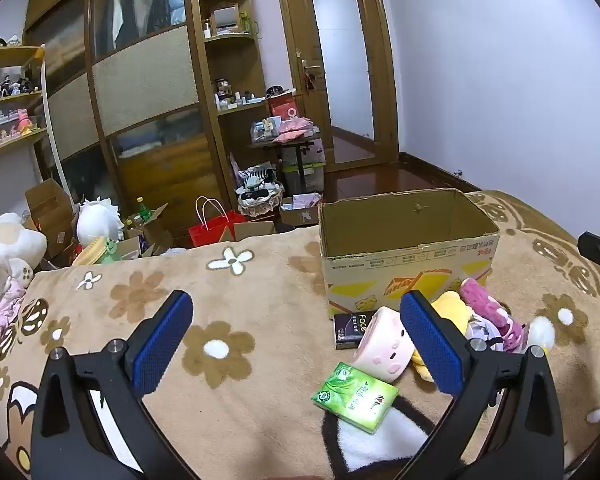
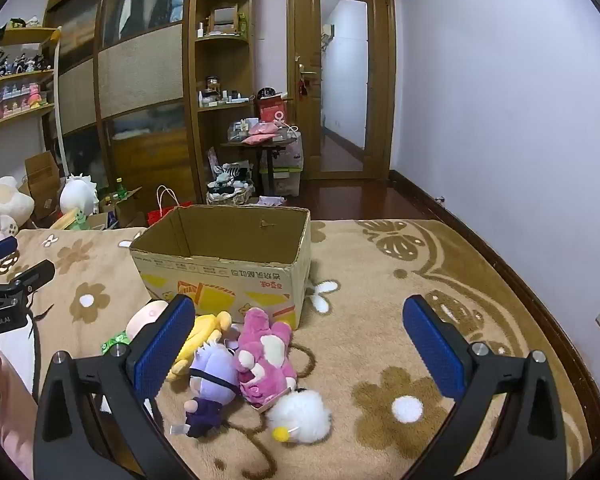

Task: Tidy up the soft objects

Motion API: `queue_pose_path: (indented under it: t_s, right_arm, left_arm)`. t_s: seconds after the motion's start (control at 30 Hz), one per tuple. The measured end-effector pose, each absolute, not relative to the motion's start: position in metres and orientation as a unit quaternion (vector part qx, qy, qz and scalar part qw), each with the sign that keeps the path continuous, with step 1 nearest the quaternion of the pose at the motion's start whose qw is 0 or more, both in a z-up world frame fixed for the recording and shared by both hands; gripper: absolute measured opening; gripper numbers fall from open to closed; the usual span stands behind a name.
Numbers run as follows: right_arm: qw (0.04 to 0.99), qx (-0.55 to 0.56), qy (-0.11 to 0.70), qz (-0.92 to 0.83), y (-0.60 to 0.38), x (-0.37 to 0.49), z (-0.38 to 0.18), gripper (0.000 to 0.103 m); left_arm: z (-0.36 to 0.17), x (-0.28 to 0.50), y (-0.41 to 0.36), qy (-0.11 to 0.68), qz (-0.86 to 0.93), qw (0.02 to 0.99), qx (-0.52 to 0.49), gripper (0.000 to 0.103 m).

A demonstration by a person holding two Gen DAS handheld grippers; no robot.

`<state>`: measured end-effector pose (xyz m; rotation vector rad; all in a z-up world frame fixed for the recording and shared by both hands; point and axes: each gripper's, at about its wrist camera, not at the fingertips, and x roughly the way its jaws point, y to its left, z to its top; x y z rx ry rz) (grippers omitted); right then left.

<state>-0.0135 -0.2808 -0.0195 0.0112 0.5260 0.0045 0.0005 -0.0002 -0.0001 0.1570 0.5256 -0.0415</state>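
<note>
Yellow plush (image 1: 454, 312) half hidden behind left claw (image 1: 296, 344) pad

Open cardboard box (image 2: 224, 276) upright mid-frame on the flowered blanket, printed upside down. Just in front, lower centre: pink plush (image 2: 266, 356), purple plush (image 2: 212, 380) and yellow plush (image 2: 202, 336) lying touching, plus white fluffy plush (image 2: 300, 416) w/ yellow spot.
</note>
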Motion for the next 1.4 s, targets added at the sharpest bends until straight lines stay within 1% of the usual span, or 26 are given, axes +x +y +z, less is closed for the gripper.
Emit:
queue_pose_path:
  t_s: [1.4]
  right_arm:
    - [0.965,-0.001,0.261,0.001,-0.2782,-0.0153,-0.0199,0.103]
  left_arm:
    - [0.0054,0.0023,0.0011,0.251,-0.021,0.965,0.072,0.102]
